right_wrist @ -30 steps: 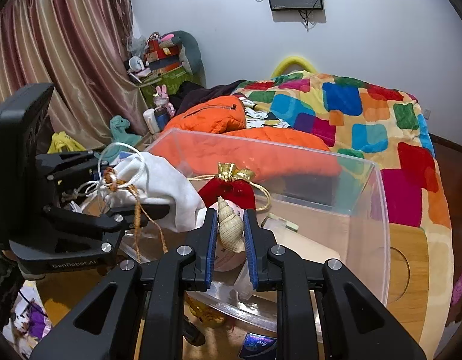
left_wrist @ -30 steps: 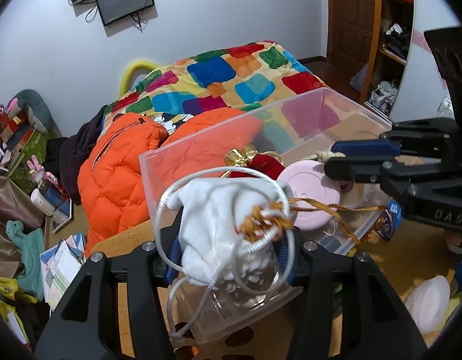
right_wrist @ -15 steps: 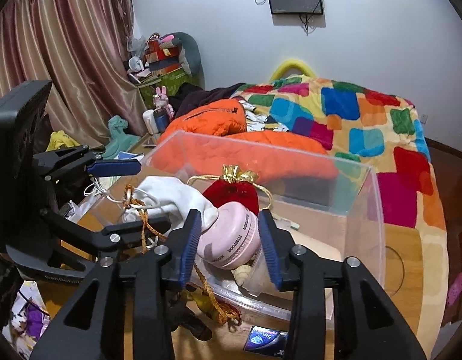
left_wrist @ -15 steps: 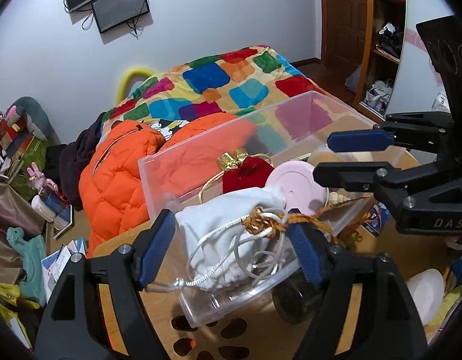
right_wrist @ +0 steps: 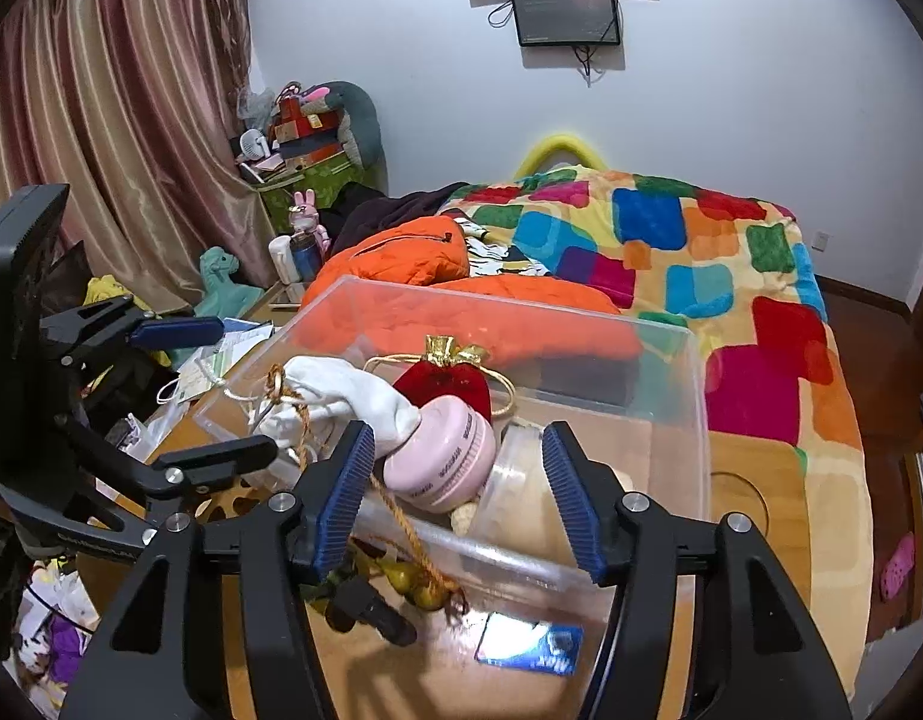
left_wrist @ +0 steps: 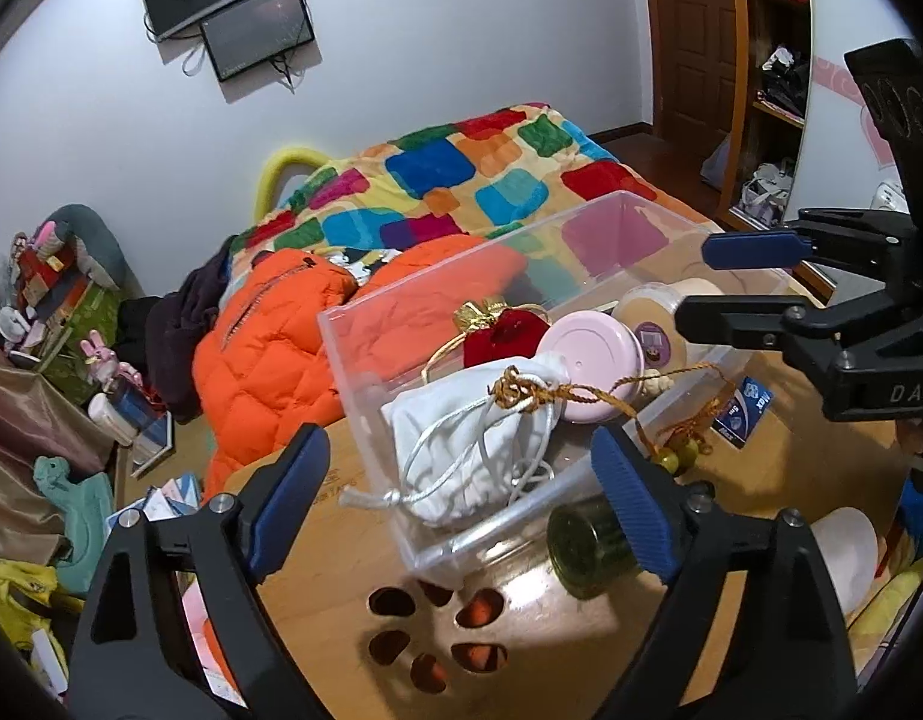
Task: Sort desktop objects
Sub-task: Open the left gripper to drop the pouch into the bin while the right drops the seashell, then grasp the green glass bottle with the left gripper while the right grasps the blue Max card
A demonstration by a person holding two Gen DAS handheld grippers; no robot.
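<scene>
Comparing with the views a second ago, both loads have been let go. The left gripper (left_wrist: 461,492), which was clamped on the white drawstring cloth pouch (left_wrist: 467,450), now stands spread wide and empty, its blue-padded fingers (left_wrist: 632,501) apart on either side of the near corner of the clear plastic storage bin (left_wrist: 629,207). The pouch lies inside that corner, resting against the pink round lidded case (left_wrist: 587,369), with its gold braided cord (left_wrist: 641,387) trailing over the bin wall to the wooden desk (left_wrist: 353,546).

The right gripper (right_wrist: 455,498), which pinched a cream spiral seashell, is likewise spread and empty. A pale lump low in the bin, under the pink case, may be that shell (right_wrist: 464,517); it cannot be confirmed. The red velvet pouch with gold trim (right_wrist: 446,381) sits further in.

Judgement: two items count as sorted. Outstanding on the desk are a dark green glass jar (left_wrist: 587,546), just outside the bin, and a blue printed packet (right_wrist: 530,642). The overhanging cord may snag a gripper or drag the pouch out.
</scene>
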